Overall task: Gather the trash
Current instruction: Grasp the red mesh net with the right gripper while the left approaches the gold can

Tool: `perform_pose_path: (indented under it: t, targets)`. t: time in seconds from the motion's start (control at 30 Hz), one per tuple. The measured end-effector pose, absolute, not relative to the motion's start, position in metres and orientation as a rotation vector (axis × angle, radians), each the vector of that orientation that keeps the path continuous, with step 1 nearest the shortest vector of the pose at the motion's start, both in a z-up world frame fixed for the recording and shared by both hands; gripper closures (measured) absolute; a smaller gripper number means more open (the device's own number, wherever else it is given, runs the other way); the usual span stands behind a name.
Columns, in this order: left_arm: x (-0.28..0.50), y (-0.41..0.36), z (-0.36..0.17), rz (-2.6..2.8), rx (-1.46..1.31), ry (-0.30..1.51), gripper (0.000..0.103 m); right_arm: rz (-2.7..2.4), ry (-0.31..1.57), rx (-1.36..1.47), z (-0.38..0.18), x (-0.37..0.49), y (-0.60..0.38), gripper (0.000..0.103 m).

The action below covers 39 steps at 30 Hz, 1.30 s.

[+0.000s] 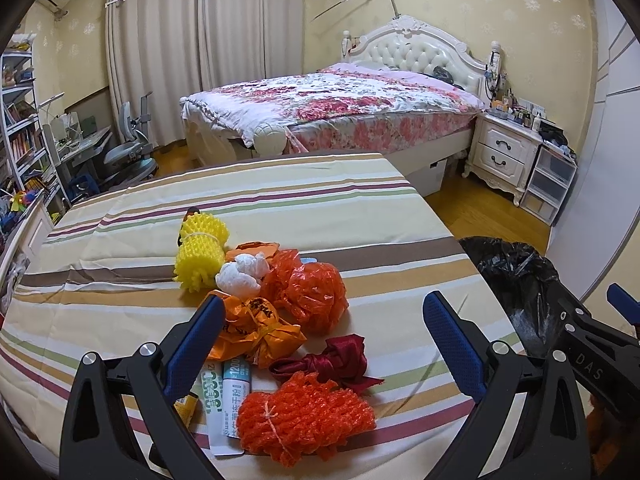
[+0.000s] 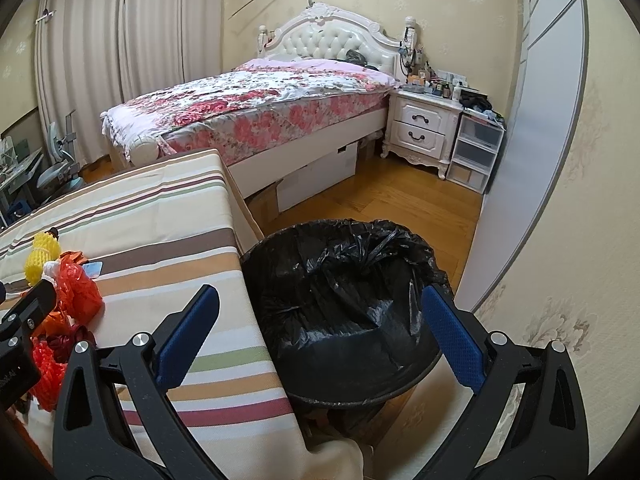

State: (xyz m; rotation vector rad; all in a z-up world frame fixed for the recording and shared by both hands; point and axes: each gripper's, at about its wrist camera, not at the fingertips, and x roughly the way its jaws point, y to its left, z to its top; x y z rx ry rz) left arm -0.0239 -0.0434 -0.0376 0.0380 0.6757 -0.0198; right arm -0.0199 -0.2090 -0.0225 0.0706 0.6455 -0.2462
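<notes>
Hovering wide open, left gripper (image 1: pixel 324 332) faces crumpled orange plastic bag (image 1: pixel 256 330): light, soft, pinch its knot; right gripper (image 2: pixel 320 328) gapes, empty, over black-lined bin (image 2: pixel 340 280)

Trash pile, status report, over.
Left gripper open over trash pile on striped table. Right gripper open, empty, over black-lined bin. Nothing in the way.

A home bedroom: floral-quilted bed (image 2: pixel 256 100), white nightstand (image 2: pixel 420 128), long curtains (image 1: pixel 192 48), wooden floor (image 2: pixel 380 200).
</notes>
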Motion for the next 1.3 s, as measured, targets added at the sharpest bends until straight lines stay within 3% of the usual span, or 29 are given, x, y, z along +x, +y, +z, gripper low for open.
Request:
perform_pose_path:
  t: [0.07,0.2,0.27,0.3,0.33,0.63,1.3]
  targets:
    - [-0.021,-0.027,-0.034,-0.011,0.041,0.679,0.007,-0.234,0.653,0.071,-0.021,-0.02,-0.206,0.016]
    - [-0.026,-0.007,-0.03,0.03,0.047,0.679,0.008,-0.201,0.669,0.061,-0.029,-0.016,-0.194,0.023]
    - [-0.031,0.006,-0.029,0.057,0.049,0.681,0.019,-0.178,0.676,0.056,-0.029,-0.018,-0.186,0.025]
    - [-0.034,0.01,-0.031,0.069,0.049,0.69,0.031,-0.17,0.677,0.051,-0.029,-0.018,-0.182,0.025]
    - [-0.028,0.022,-0.027,0.068,0.04,0.705,0.032,-0.159,0.679,0.045,-0.029,-0.019,-0.178,0.025]
    - [-0.056,0.073,-0.018,0.127,0.016,0.713,0.032,-0.009,0.696,0.017,-0.02,-0.028,-0.129,0.031]
    - [-0.077,0.148,-0.025,0.245,-0.046,0.771,0.03,0.246,0.761,-0.109,-0.03,-0.052,-0.025,0.03]
